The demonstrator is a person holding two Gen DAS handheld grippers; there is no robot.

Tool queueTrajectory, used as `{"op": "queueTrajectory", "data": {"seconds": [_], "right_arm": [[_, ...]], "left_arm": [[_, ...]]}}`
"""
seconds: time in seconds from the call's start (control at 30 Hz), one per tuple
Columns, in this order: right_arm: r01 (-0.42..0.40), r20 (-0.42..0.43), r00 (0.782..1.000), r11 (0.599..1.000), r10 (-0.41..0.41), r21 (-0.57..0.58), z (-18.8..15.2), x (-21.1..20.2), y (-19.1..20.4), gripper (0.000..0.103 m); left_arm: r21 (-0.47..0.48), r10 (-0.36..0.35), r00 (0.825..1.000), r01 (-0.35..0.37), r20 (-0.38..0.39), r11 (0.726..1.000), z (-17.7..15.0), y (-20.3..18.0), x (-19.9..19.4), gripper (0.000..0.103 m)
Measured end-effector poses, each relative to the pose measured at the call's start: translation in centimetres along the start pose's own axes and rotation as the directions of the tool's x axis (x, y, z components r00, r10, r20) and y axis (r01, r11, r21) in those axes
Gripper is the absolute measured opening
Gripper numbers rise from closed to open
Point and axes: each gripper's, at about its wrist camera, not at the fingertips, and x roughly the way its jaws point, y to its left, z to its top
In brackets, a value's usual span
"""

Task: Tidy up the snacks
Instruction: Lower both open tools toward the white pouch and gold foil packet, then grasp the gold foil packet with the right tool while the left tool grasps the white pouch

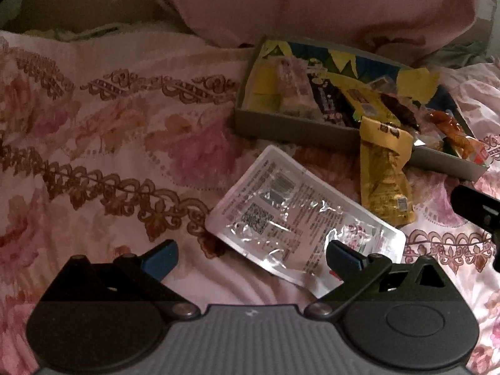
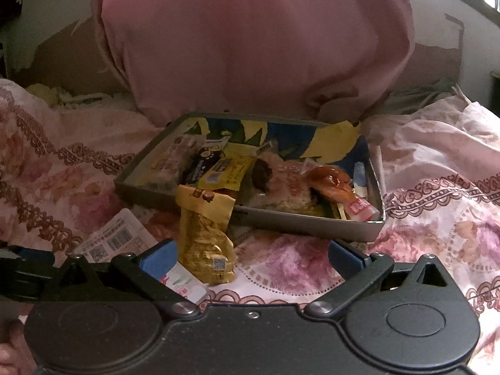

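Both jaws gape empty; gold packet just ahead, leaning on tray.

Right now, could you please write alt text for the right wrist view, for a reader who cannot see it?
An open right gripper hovers over a floral bedspread, facing a shallow grey tray filled with wrapped snacks. A yellow snack packet leans against the tray's near wall, beside a white packet.

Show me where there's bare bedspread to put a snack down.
Bare bedspread lies left of the tray and clear packet. Another patch lies between the yellow packet and the tray's front wall. The tray itself is crowded.
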Motion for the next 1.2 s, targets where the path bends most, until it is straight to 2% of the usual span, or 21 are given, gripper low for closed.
{"op": "queueTrajectory", "data": {"seconds": [0.23, 0.33, 0.43, 0.57, 0.67, 0.93, 1.03, 1.1, 1.13, 1.2], "right_arm": [[-0.004, -0.044, 0.999, 1.000, 0.003, -0.023, -0.7, 1.8, 0.5, 0.102], [-0.019, -0.055, 0.998, 1.000, 0.018, -0.016, -0.7, 2.3, 0.3, 0.102], [-0.057, -0.065, 0.996, 0.998, 0.057, 0.010, -0.9, 3.0, -0.2, 0.102], [-0.156, -0.091, 0.982, 0.983, 0.165, 0.099, -0.4, 4.4, -1.0, 0.102], [-0.208, -0.102, 0.970, 0.970, 0.221, 0.122, 0.3, 5.8, -0.9, 0.102], [-0.242, -0.160, 0.949, 0.953, 0.272, 0.181, 1.7, 10.7, 0.0, 0.097], [-0.230, -0.189, 0.947, 0.960, 0.259, 0.160, 2.2, 11.8, 0.7, 0.085], [-0.214, -0.191, 0.952, 0.967, 0.238, 0.136, 2.2, 11.8, 0.8, 0.070], [-0.202, -0.193, 0.955, 0.971, 0.223, 0.124, 2.2, 11.7, 0.7, 0.065], [-0.175, -0.195, 0.961, 0.977, 0.197, 0.123, 2.2, 11.4, 0.2, 0.048]], "left_arm": [[-0.108, -0.088, 0.995, 0.082, -0.052, 0.991, 0.1, 1.2, 0.6, 0.103], [-0.057, -0.133, 0.991, 0.132, -0.017, 0.990, -0.2, 0.8, 0.7, 0.102], [0.010, -0.125, 0.992, 0.125, -0.009, 0.992, -0.4, 0.1, 1.3, 0.102], [0.021, -0.131, 0.991, 0.131, 0.004, 0.991, -0.3, -0.5, 1.6, 0.102], [0.024, -0.134, 0.991, 0.134, 0.008, 0.991, -0.5, -0.5, 1.7, 0.102], [0.048, -0.124, 0.992, 0.123, 0.016, 0.991, -1.3, -1.0, 1.4, 0.102], [0.045, -0.131, 0.991, 0.130, 0.020, 0.990, -1.3, -0.8, 1.4, 0.102], [0.044, -0.137, 0.990, 0.136, 0.024, 0.990, -1.4, -0.8, 1.4, 0.102], [0.045, -0.141, 0.990, 0.140, 0.025, 0.989, -1.3, -0.7, 1.4, 0.102], [0.037, -0.153, 0.988, 0.152, 0.027, 0.988, -1.2, -0.6, 1.5, 0.102]]}}
